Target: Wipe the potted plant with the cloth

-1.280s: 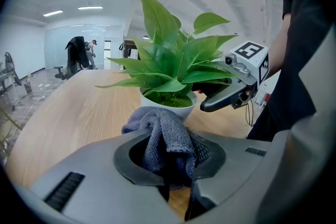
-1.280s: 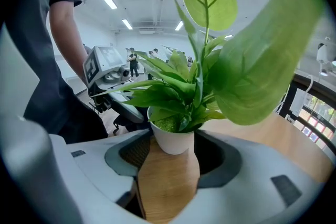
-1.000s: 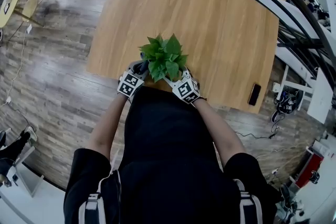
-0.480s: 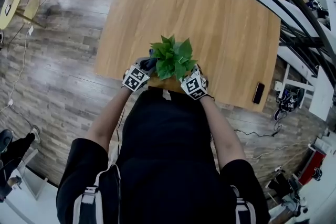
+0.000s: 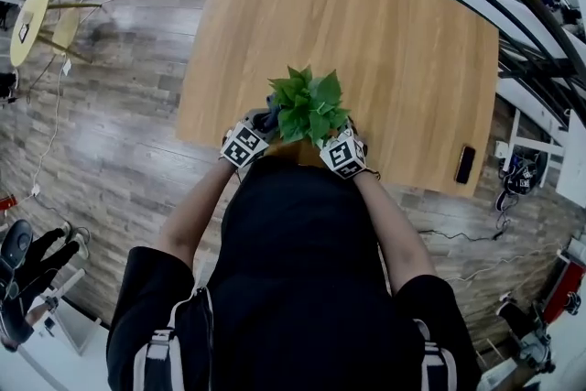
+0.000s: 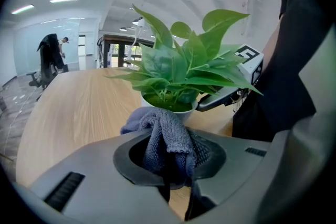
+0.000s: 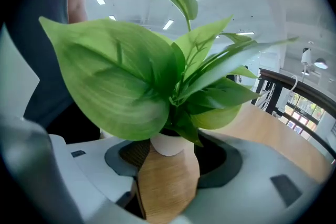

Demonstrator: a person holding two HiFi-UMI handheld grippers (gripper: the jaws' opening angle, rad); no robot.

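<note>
Two grippers flank the potted plant (image 5: 309, 103), which stands upright at the near edge of the wooden table (image 5: 385, 32), just below the middle of the head view. At its left, the left gripper (image 5: 263, 124) has its jaws clamped on a bunched grey-blue cloth (image 6: 167, 139). In the left gripper view the wad sits low in the centre, just short of the white pot (image 6: 148, 104), with the leaves fanning out above and beyond it. From where I stand, that is what the wipe turns on: the foliage lies straight ahead of the cloth and a little higher, so this is the gripper placed to reach it. At the plant's right, the right gripper (image 5: 331, 135) has its jaws apart, with the pot at their mouth and bare table showing between them. I cannot tell whether the pads touch the pot. Far over at the table's lower right lies a dark phone (image 5: 466, 165), well apart from all this. No brand or label is readable anywhere; the only print is the black-and-white square marker (image 6: 245, 54) on each gripper's cube.
</note>
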